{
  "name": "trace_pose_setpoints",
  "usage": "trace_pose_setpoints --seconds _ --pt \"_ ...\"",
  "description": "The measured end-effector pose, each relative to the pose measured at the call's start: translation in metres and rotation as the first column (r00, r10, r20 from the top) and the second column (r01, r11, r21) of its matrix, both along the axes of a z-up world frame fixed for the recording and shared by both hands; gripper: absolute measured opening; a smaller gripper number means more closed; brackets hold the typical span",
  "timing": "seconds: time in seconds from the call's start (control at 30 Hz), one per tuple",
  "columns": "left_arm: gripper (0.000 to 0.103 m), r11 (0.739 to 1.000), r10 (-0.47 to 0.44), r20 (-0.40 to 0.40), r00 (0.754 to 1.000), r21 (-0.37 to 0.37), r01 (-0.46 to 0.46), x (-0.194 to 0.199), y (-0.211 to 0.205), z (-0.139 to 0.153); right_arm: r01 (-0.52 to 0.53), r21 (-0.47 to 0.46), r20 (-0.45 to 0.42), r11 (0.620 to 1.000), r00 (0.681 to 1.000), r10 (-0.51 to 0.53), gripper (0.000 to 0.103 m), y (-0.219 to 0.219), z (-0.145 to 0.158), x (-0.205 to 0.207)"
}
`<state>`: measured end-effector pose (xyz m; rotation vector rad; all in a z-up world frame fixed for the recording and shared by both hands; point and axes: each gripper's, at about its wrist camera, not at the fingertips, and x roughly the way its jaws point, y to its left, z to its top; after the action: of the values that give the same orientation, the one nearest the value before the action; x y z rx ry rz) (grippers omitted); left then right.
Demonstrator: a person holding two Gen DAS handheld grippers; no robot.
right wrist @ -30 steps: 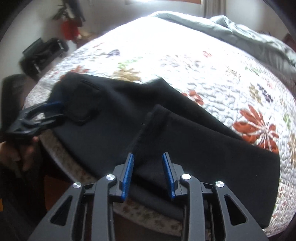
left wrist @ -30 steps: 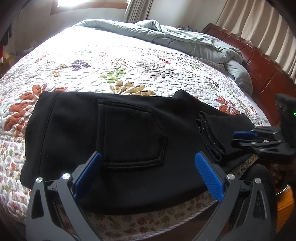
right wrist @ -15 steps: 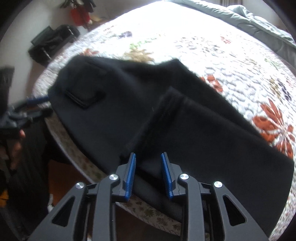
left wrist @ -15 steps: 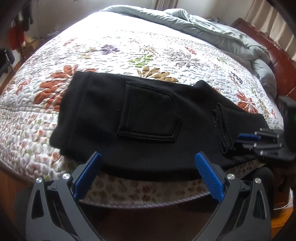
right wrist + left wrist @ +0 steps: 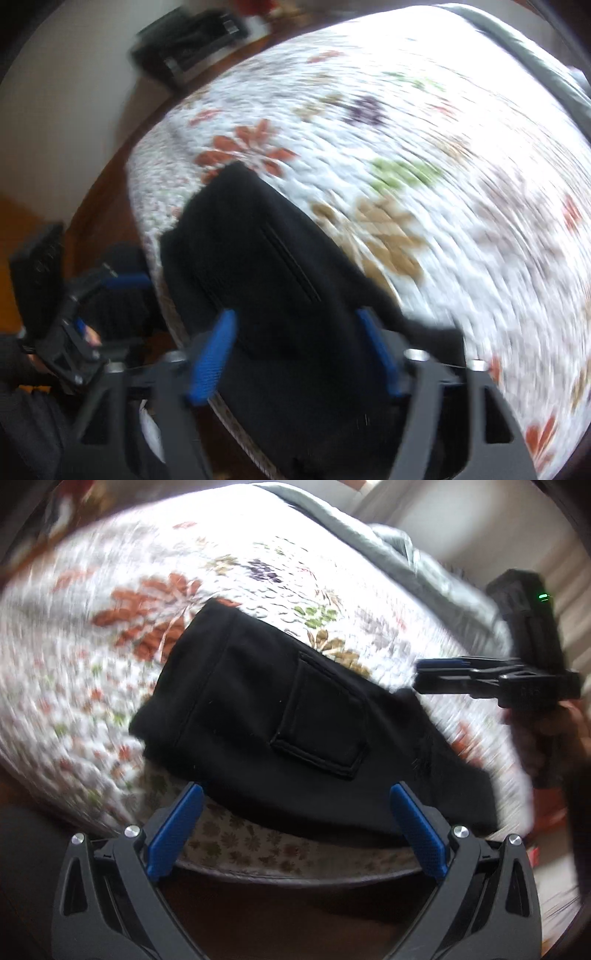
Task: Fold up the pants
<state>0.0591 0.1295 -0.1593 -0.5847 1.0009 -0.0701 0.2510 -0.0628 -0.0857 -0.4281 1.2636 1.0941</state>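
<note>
Right claw opening, empty, over folded black pants; left claw wide apart, empty.

Daylight falls from the far side, overexposing the quilt to white glare in both views. Motion blur smears the floral print, most strongly in the right wrist view. Fisheye distortion bows the bed; frame corners vignette to black.
</note>
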Motion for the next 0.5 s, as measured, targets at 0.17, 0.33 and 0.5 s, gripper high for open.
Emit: trace_pose_setpoints --seconds 0.17,0.33,0.5 --pt "0.100 0.938 0.181 -0.020 0.983 -0.298 -0.178 -0.016 0.033 -0.028 -0.150 0.016 -0.131 0.989 0.980 0.151 0.088 0.073 -0.008 0.035" --pt "0.100 0.815 0.309 -0.084 0.947 -0.489 -0.309 -0.017 0.051 -0.056 -0.288 0.040 -0.279 0.957 0.916 0.288 0.090 0.133 -0.032 0.051" --pt "0.100 0.720 0.361 -0.148 0.921 -0.584 -0.376 -0.007 0.057 -0.080 -0.385 -0.033 -0.355 0.922 0.867 0.349 0.090 0.162 -0.070 0.048"
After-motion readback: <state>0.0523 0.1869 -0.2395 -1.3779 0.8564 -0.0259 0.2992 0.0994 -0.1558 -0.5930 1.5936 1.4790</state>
